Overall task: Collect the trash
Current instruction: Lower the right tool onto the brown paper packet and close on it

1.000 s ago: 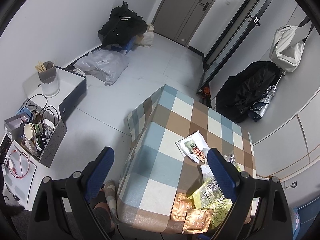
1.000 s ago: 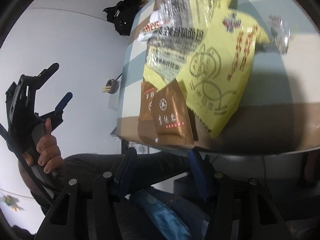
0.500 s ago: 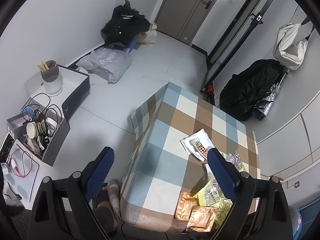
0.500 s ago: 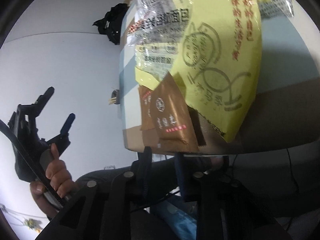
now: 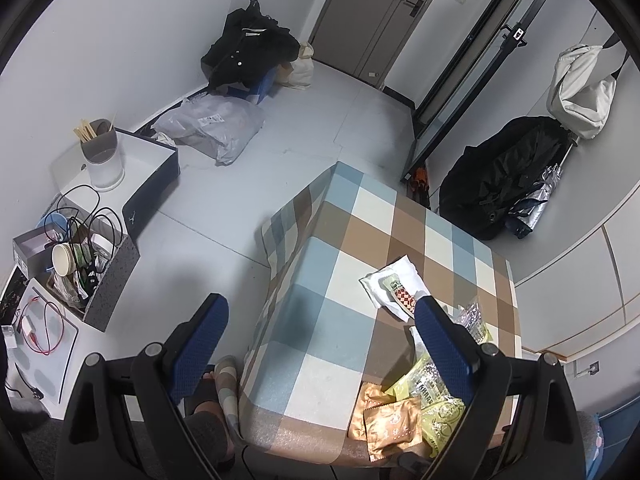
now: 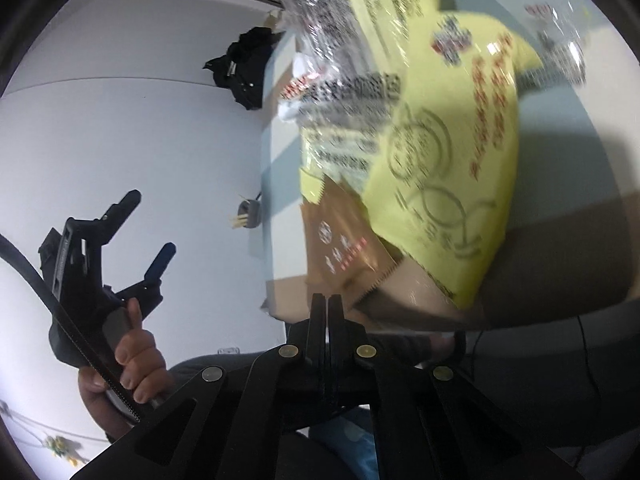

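Snack wrappers lie on a checked table (image 5: 332, 280): brown sachets (image 5: 390, 420), yellow-green bags (image 5: 436, 396), a clear wrapper (image 5: 474, 314) and a white packet (image 5: 394, 286). My left gripper (image 5: 320, 340) is open and empty, held high above the table's near left edge. My right gripper (image 6: 327, 300) is shut, its tips at the table's front edge just below a brown sachet (image 6: 340, 240); whether it pinches the sachet is unclear. A large yellow bag (image 6: 440, 152) lies behind it. The left gripper also shows in the right wrist view (image 6: 148, 232).
Left of the table on the floor stand a grey box of clutter (image 5: 88, 272), a white box with a cup of sticks (image 5: 100, 156) and a grey plastic bag (image 5: 212, 128). Black clothes (image 5: 248, 48) and a black bag (image 5: 500, 176) lie by the walls.
My right gripper's fingers closed from wide open to shut at the table edge by the brown sachet. The left gripper rose slightly and stayed open.
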`<state>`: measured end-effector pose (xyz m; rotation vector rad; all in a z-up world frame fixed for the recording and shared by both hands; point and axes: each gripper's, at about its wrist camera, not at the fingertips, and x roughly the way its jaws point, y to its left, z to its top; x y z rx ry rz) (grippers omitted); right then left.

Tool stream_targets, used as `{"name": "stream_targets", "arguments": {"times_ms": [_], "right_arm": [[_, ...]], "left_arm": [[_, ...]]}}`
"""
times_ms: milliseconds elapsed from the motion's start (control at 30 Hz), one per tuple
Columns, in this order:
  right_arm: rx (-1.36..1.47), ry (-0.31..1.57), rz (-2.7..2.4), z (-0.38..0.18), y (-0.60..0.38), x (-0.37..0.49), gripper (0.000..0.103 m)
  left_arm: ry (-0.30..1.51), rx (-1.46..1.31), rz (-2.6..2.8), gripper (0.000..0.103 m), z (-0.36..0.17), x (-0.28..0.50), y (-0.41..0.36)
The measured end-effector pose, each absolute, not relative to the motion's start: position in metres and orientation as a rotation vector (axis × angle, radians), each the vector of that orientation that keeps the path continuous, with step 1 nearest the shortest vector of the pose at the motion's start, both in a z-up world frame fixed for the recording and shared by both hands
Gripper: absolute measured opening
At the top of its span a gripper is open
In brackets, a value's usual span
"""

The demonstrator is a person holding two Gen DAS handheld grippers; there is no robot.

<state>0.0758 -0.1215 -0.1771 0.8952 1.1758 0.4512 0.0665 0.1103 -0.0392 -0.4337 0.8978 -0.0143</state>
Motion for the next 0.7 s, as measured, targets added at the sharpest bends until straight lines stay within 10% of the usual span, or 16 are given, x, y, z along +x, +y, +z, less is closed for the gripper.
{"name": "stream_targets", "arguments": {"times_ms": [200,333,700], "right_arm": [[0.636,1.194,0.431,-0.155,-0.102,0.079,0.011],[0.311,1.093,0.400,-0.120,-0.074,0.076,0.072],[-0.316,1.034,0.291,-0.144,-0.007,0.075,0.070]], "left_arm": [[0.888,-0.446,0.002,0.092,-0.037,0.067,0.115],[0.868,-0.464,0.020,0.092,-0.033,0.067,0.121],[0.856,-0.525,0.043,0.092,-0.035,0.063,0.135]]}}
